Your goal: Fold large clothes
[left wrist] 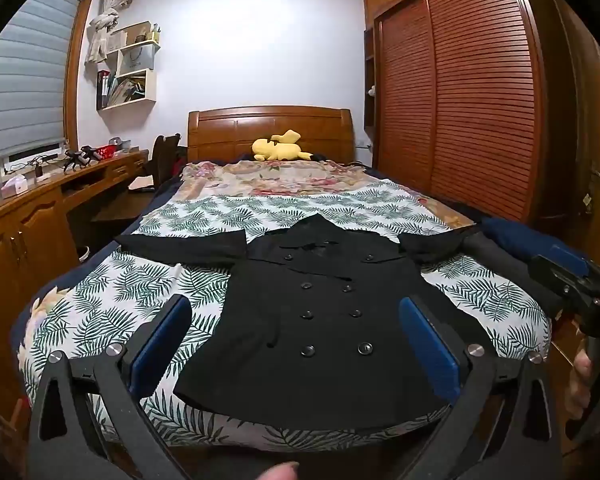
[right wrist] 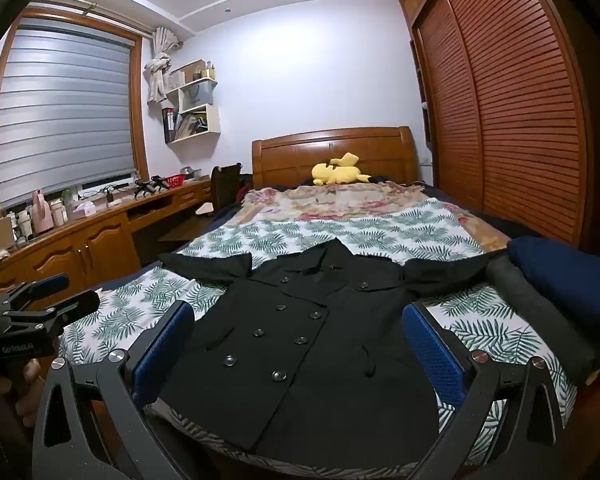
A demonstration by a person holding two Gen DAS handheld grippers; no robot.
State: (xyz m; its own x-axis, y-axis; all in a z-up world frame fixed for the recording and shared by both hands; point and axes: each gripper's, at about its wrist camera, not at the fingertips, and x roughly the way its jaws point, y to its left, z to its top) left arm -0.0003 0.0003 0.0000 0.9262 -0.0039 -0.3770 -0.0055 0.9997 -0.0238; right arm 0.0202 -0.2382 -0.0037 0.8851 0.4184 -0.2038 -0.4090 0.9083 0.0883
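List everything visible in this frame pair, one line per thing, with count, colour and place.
black double-breasted coat: one, black, spread flat front-up on the bed, sleeves out to both sides
leaf-print sheet: one, white and green, under the coat
floral blanket: one, beige and pink, toward the headboard
yellow plush toy: one, yellow, at the wooden headboard
folded dark clothes: a navy and a grey one, at the bed's right edge
slatted wooden wardrobe: one, reddish brown, right wall
wooden desk: one, brown, under the window
white wall shelves: one set, left of the headboard
left hand-held gripper: open, above the coat hem
right hand-held gripper: open, above the coat hem
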